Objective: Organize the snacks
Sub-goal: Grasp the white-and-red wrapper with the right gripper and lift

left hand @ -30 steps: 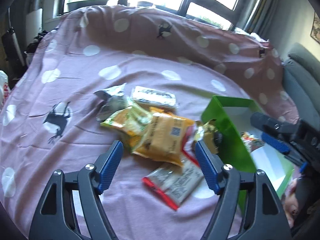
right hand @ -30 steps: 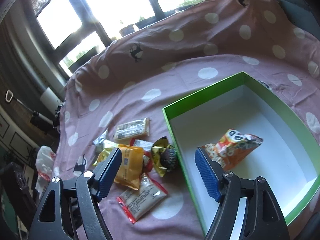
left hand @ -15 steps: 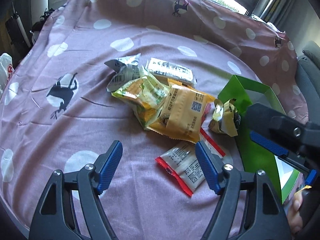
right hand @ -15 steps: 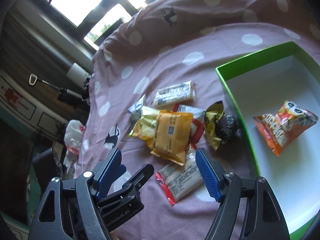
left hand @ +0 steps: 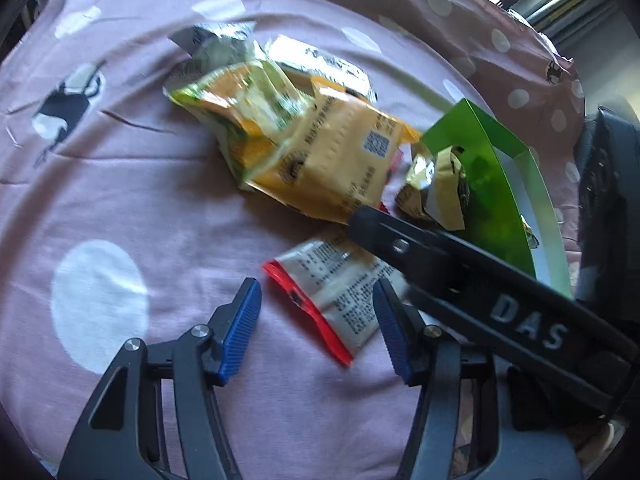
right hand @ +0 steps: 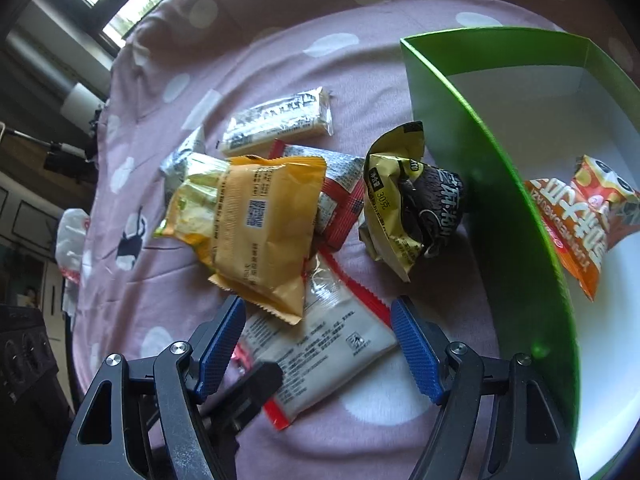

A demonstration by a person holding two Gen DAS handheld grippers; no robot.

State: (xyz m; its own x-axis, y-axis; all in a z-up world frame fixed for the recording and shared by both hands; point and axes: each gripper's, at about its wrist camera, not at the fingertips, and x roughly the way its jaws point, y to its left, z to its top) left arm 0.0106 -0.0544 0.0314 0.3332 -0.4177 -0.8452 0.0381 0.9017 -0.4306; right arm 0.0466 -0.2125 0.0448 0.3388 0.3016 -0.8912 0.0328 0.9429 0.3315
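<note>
Both grippers lowered toward the snack pile since a second ago. Right gripper (right hand: pixel 316 344) now low over the white red-edged packet (right hand: pixel 320 356), fingers spread wide either side of it, nothing pinched. Left gripper (left hand: pixel 316 328) likewise spread, straddling the same packet's end. Green box (right hand: pixel 520 200) just beside the pile, holding only an orange packet (right hand: pixel 580 224). Probably about to grasp.

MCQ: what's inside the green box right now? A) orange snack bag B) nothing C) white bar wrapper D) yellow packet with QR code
A: the right wrist view shows the orange snack bag lying on the white floor of the green box, while the other packets lie outside it on the cloth.
</note>
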